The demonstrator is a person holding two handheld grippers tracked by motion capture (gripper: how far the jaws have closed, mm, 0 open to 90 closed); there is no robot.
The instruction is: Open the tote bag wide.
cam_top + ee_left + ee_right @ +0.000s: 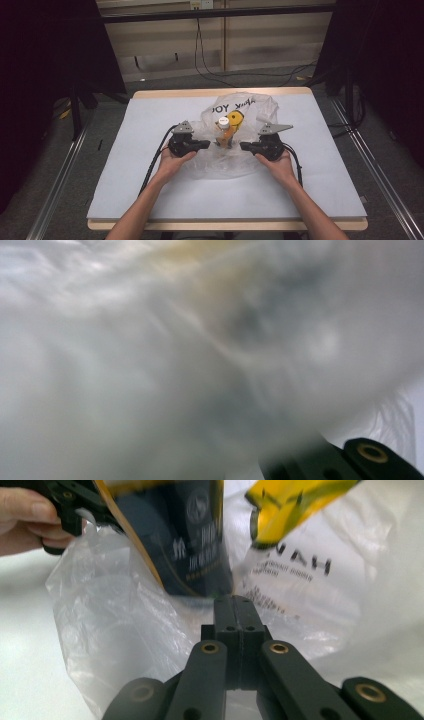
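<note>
My crinkled clear plastic bag (240,142) sits mid-table on the smooth white tabletop (150,190), a white-capped bottle (224,131) inside. My left gripper (205,145) and right gripper (244,146), jaws pressed together, pinch its film from either side.

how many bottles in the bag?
1 visible. A bottle with a white cap stands inside the clear plastic bag, mid-table, between the left gripper and the right gripper. The crumpled film could hide more.
</note>
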